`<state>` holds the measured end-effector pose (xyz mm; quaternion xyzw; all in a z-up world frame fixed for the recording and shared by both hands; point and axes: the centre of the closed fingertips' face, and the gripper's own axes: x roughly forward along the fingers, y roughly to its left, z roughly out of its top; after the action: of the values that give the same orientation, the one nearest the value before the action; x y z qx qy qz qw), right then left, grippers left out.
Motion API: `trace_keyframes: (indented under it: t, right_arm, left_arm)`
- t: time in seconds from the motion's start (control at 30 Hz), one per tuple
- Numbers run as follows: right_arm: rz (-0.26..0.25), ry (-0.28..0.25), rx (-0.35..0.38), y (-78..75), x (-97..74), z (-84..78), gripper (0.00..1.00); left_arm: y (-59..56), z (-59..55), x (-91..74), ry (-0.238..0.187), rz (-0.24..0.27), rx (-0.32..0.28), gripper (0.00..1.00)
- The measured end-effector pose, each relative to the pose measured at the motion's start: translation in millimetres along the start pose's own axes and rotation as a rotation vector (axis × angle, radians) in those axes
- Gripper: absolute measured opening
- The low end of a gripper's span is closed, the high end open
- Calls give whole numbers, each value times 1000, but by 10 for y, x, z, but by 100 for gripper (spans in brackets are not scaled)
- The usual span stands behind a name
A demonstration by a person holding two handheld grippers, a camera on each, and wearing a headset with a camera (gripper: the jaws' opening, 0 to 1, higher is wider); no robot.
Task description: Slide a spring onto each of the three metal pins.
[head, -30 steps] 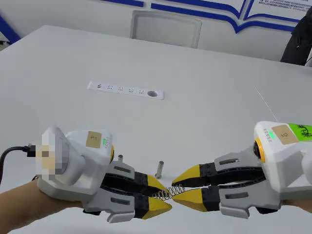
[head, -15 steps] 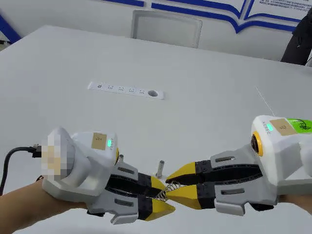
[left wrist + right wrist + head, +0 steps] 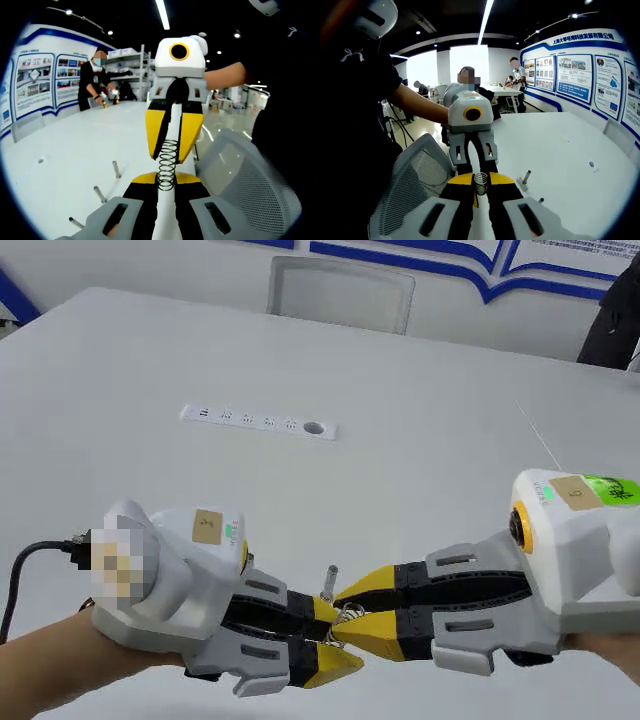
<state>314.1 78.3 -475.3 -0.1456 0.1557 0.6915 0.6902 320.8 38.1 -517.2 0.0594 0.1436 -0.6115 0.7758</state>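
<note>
Jaws tip-to-tip, silvery coiled spring (image 3: pixel 167 165) seemingly pinched between

— What sort of place is it?
— An open office or lab hall. There is a long white surface (image 3: pixel 420 440) with a power strip (image 3: pixel 257 424), blue-framed display boards (image 3: pixel 570 75) on the wall, ceiling strip lights (image 3: pixel 485 20) and a mesh chair (image 3: pixel 415 175).
— Anyone about?
— People (image 3: pixel 516 70) by a further table.

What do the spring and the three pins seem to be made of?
The spring: probably bare steel wire, thin grey coils with bright glints. The pins: likely metal too, smooth silvery-grey rods with a dull sheen; the exact alloy cannot be told.
</note>
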Motion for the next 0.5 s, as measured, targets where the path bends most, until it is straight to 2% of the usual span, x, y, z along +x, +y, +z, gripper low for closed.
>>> trace_keyframes:
  t: [0.07, 0.33, 0.5]
  right_arm:
    - [-13, -3, 1, -25, -2, 15, 11]
    - [-28, -14, -7, -80, 25, 77, 11]
    - [-37, -23, -8, -112, 17, 106, 11]
  left_arm:
    - [29, 17, -17, -21, 14, -12, 11]
    - [98, 62, -72, -51, 47, -7, 14]
    - [179, 26, -115, -42, 81, -19, 22]
